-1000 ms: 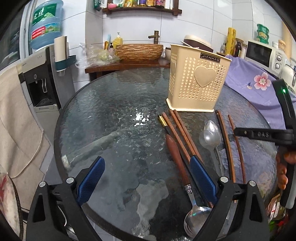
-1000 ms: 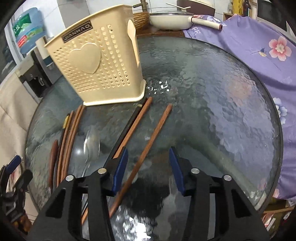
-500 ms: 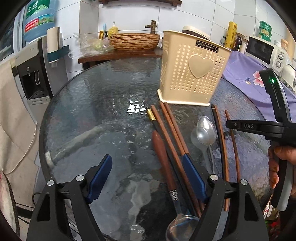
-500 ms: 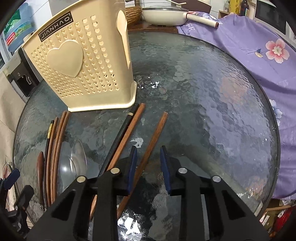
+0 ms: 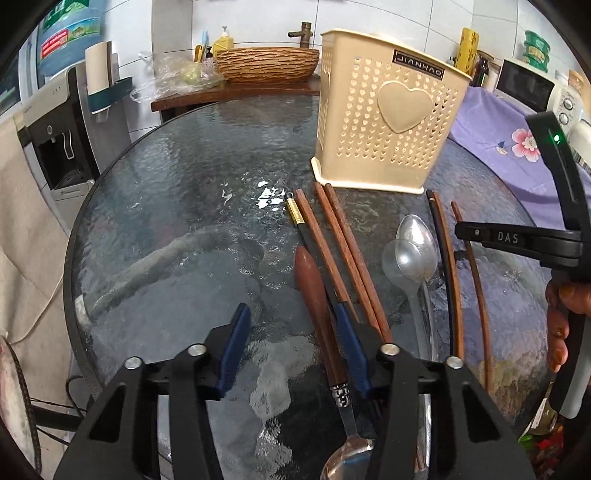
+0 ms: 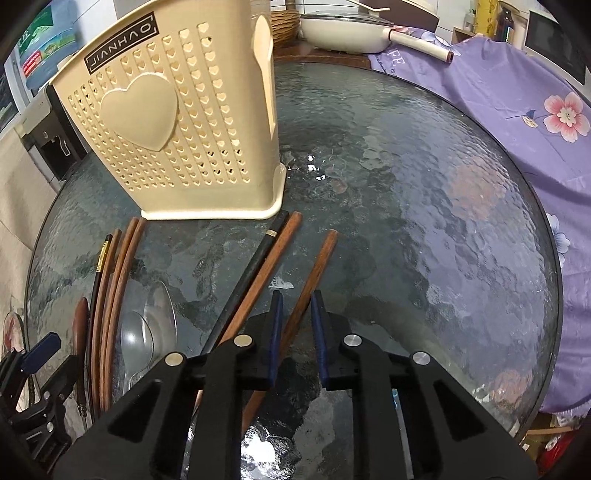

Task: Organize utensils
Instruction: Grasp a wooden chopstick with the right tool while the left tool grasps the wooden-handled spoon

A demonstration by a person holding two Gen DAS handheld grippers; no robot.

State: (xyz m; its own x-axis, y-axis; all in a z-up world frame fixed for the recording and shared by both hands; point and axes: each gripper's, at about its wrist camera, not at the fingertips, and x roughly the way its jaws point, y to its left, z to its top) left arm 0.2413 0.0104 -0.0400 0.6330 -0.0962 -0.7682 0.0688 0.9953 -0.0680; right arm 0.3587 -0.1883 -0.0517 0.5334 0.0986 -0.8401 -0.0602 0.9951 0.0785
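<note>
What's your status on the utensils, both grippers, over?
Right gripper closing around lone brown chopstick, pads not yet pressing. Left gripper closing over wooden-handled spoon. Holder upright on table, nothing loaded yet. Path clear.

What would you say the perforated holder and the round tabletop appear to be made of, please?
The cream perforated heart-pattern holder looks like moulded plastic with a matte finish: uniform colour, punched heart holes. The round tabletop looks like textured glass: rippled, translucent, bright glints.

White tiled wall [image 5: 258,22] behind a round glass table [image 5: 177,206]; a water dispenser [image 5: 55,140] at left, purple floral cloth [image 6: 517,110] at right.
</note>
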